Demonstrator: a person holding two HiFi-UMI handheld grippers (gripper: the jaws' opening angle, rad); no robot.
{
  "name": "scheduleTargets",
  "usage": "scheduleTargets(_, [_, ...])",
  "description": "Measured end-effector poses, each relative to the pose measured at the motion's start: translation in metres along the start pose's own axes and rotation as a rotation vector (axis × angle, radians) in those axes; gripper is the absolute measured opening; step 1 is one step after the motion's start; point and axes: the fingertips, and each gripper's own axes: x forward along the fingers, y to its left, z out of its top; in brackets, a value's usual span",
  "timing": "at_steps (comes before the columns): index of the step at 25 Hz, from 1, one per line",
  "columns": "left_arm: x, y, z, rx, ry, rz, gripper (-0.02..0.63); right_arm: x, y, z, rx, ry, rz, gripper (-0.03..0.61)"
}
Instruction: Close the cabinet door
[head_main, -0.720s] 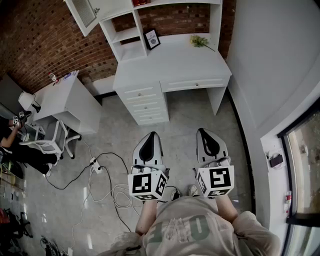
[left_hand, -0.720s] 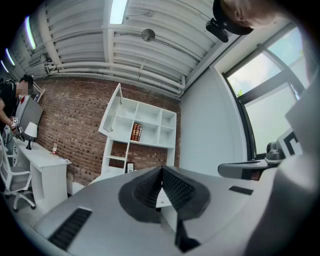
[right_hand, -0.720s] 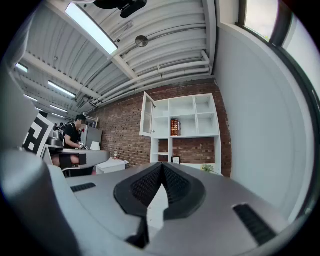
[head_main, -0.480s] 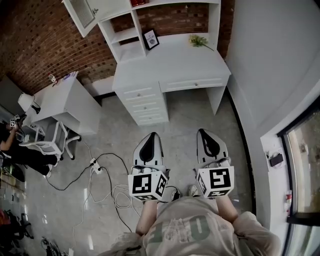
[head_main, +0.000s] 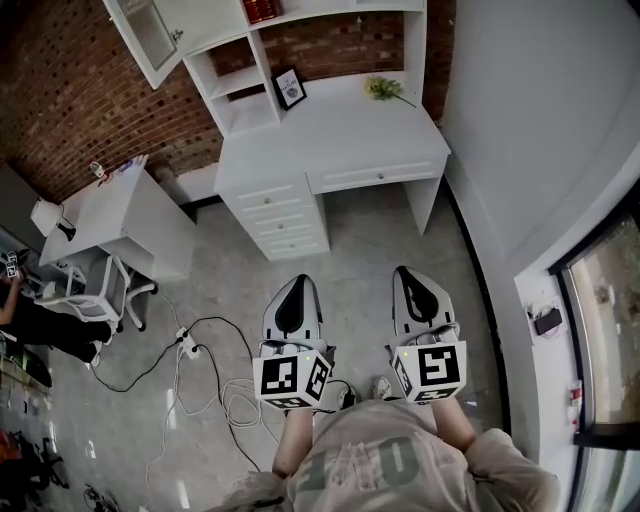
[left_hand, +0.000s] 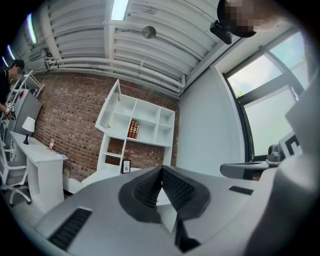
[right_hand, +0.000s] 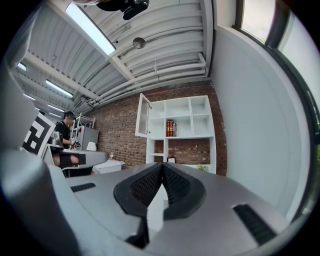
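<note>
The white wall cabinet's glass-panelled door (head_main: 148, 38) stands swung open at the upper left of the shelf unit (head_main: 300, 50) over the desk, far ahead of me. It also shows as the open door (left_hand: 109, 107) in the left gripper view and the open door (right_hand: 142, 115) in the right gripper view. My left gripper (head_main: 297, 283) and right gripper (head_main: 410, 276) are held level side by side over the floor, well short of the desk. Both are shut with nothing between the jaws, as the left gripper (left_hand: 162, 170) and right gripper (right_hand: 162, 165) show close up.
A white desk with drawers (head_main: 330, 140) carries a picture frame (head_main: 290, 88) and a small plant (head_main: 385, 88); books (head_main: 262, 10) stand on the shelf. A smaller desk (head_main: 120, 215), a chair (head_main: 90, 290) and a seated person (head_main: 30, 320) are left. Cables (head_main: 210, 370) lie on the floor.
The head view has shifted, so the desk and shelf unit sit lower and further left in the picture. Both grippers stay shut and side by side.
</note>
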Motion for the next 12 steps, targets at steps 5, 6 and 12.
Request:
scheduleTargets(5, [0.010, -0.018, -0.007, 0.005, 0.002, -0.004, 0.014, -0.005, -0.018, -0.008, 0.019, 0.000, 0.014, 0.015])
scheduleTargets(6, [0.012, -0.023, -0.007, 0.008, -0.005, -0.007, 0.014, -0.006, -0.023, -0.007, 0.019, -0.009, 0.017, 0.016])
scheduleTargets(12, [0.025, -0.039, -0.013, 0.005, -0.015, -0.018, 0.014, -0.002, -0.053, -0.018, 0.059, -0.003, -0.002, 0.015])
